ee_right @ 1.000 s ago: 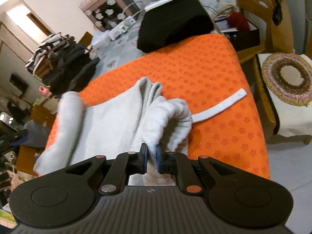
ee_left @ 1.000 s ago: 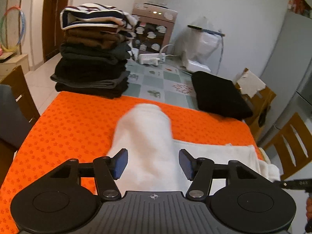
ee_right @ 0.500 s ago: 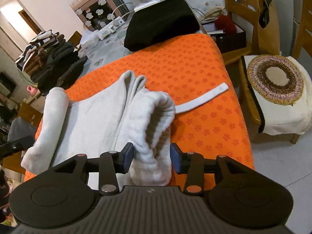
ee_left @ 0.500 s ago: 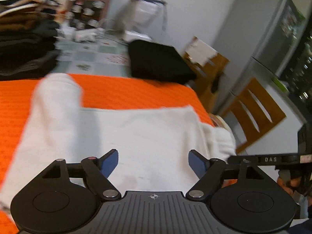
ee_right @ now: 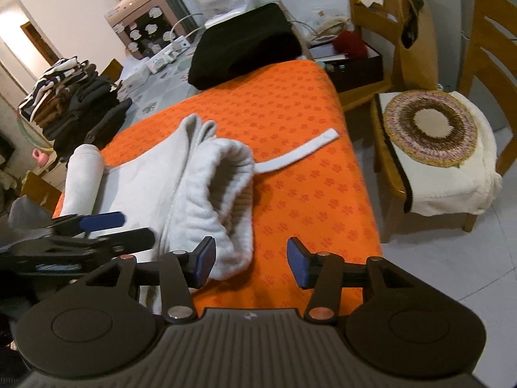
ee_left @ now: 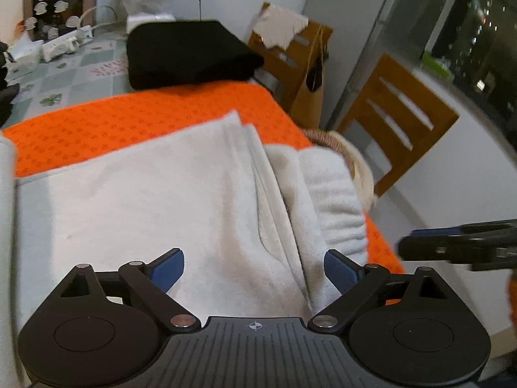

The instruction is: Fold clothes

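Observation:
A white fleecy garment (ee_left: 168, 194) lies partly folded on the orange mat (ee_left: 129, 113). Its thick rolled edge (ee_right: 226, 187) is on the right and a rolled sleeve (ee_right: 84, 174) on the left. A white belt strip (ee_right: 300, 152) trails off to the right. My left gripper (ee_left: 253, 268) hovers low over the garment's near part, its jaws opening wide and pressing on nothing. My right gripper (ee_right: 252, 262) is also opening. The rolled edge lies loose by its left finger (ee_right: 205, 260), and bare mat shows between the pads. Each gripper shows in the other's view, the left gripper (ee_right: 97, 223) and the right gripper (ee_left: 452, 242).
A folded black garment (ee_right: 245, 42) sits behind the mat. A tall stack of folded clothes (ee_right: 74, 103) stands at the far left. Wooden chairs stand to the right of the table, one with a round crocheted cushion (ee_right: 429, 126). The mat's right edge (ee_right: 362, 194) drops to the tiled floor.
My right gripper has let go of the garment's rolled edge and opened. My left gripper has swung right from the sleeve across the garment, sunk lower and opened wider.

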Motion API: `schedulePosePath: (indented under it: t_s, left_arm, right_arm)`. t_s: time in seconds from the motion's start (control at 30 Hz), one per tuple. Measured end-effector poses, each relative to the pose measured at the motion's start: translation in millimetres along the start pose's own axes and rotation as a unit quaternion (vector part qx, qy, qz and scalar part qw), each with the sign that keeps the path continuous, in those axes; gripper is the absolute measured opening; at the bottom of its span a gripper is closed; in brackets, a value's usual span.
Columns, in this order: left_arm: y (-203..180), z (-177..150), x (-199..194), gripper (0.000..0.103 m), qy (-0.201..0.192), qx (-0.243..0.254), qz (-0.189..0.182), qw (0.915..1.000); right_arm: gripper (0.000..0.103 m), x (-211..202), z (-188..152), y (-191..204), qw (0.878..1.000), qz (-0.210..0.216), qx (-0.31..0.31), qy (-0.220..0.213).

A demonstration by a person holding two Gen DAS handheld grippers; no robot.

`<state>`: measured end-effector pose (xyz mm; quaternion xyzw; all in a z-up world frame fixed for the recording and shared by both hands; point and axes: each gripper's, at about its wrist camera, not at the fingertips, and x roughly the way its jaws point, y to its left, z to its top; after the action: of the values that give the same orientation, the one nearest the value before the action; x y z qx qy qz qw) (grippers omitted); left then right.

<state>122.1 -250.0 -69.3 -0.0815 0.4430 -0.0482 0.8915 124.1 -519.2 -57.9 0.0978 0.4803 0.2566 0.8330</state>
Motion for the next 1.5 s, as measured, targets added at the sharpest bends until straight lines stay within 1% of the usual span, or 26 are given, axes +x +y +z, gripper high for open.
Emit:
schedulePosePath:
  t_s: [0.07,0.13,0.23,0.3,0.4,0.53,0.57,0.6,0.63,0.7,0.8,0.9,0.93,0.97,1.0,1.03,1.1,1.2,1.3,1.4,1.5]
  left_arm:
    - [-3,-1,10,0.094,0.005,0.015,0.013,0.9998]
    - [-4,-3,17,0.09,0.006,0.026,0.019,0.9994]
    - [-2,-3,15,0.083,0.008,0.027,0.006,0.9996]
    - [1,-5,10,0.081,0.011,0.03,-0.001,0.9995]
    - [8,-9,3,0.081,0.021,0.032,-0.01,0.9992]
    - [14,-16,1,0.08,0.028,0.037,-0.003,0.9989]
    - [14,-17,2,0.078,0.029,0.041,-0.001,0.9987]
    - [13,-18,4,0.07,0.03,0.048,-0.001,0.9984]
    - [11,-19,6,0.06,0.031,0.055,-0.001,0.998]
    - [6,-18,8,0.054,0.029,0.072,0.001,0.997]
    - [0,-16,11,0.054,0.024,0.081,0.005,0.9964]
    - [3,-10,13,0.054,0.009,0.045,0.005,0.999]
    - [5,-7,14,0.052,0.005,0.036,0.008,0.9993]
    - [6,-6,14,0.048,0.002,0.031,0.012,0.9994]
    - [8,-5,14,0.031,0.0,0.026,0.017,0.9995]
    - [9,-4,14,0.022,-0.003,0.021,0.021,0.9996]
    - [16,-4,8,0.017,-0.013,0.007,0.021,0.9997]
    - [27,-6,-14,0.015,-0.04,-0.009,0.03,0.9987]
    - [48,-8,-42,0.015,-0.068,-0.038,0.059,0.9952]
    - [77,-9,-72,0.015,-0.087,-0.071,0.094,0.9892]
    - [113,-13,-104,0.015,-0.101,-0.108,0.135,0.9799]
  right_arm:
    - [0.055,-5,-5,-3,1.0,-0.009,0.001,-0.003]
    - [0.055,-10,-10,-6,1.0,-0.018,0.005,-0.006]
    - [0.055,-16,-17,-12,1.0,-0.025,0.015,-0.009]
    - [0.055,-19,-20,-16,0.999,-0.029,0.022,-0.011]
    - [0.055,-21,-22,-20,0.999,-0.036,0.03,-0.015]
    - [0.055,-21,-22,-21,0.998,-0.039,0.036,-0.018]
    - [0.055,-20,-22,-21,0.998,-0.038,0.036,-0.018]
    - [0.055,-19,-22,-20,0.998,-0.038,0.036,-0.017]
    - [0.055,-18,-22,-19,0.999,-0.038,0.035,-0.016]
    - [0.055,-17,-20,-16,0.999,-0.038,0.03,-0.016]
    - [0.055,-15,-18,-13,0.999,-0.039,0.023,-0.015]
    - [0.055,-11,-15,-8,0.999,-0.036,0.019,-0.01]
    - [0.055,-9,-14,-6,0.999,-0.035,0.017,-0.008]
    - [0.055,-7,-13,-3,0.999,-0.033,0.014,-0.006]
    - [0.055,-5,-13,0,0.999,-0.032,0.01,-0.004]
    - [0.055,-3,-12,3,1.0,-0.03,0.005,-0.001]
    - [0.055,-1,-11,9,1.0,-0.027,-0.005,0.003]
    - [0.055,2,-9,16,1.0,-0.024,-0.013,0.007]
    - [0.055,5,-6,21,1.0,-0.021,-0.017,0.01]
    - [0.055,8,0,27,1.0,-0.018,-0.024,0.007]
    - [0.055,10,9,33,0.999,-0.012,-0.032,0.006]
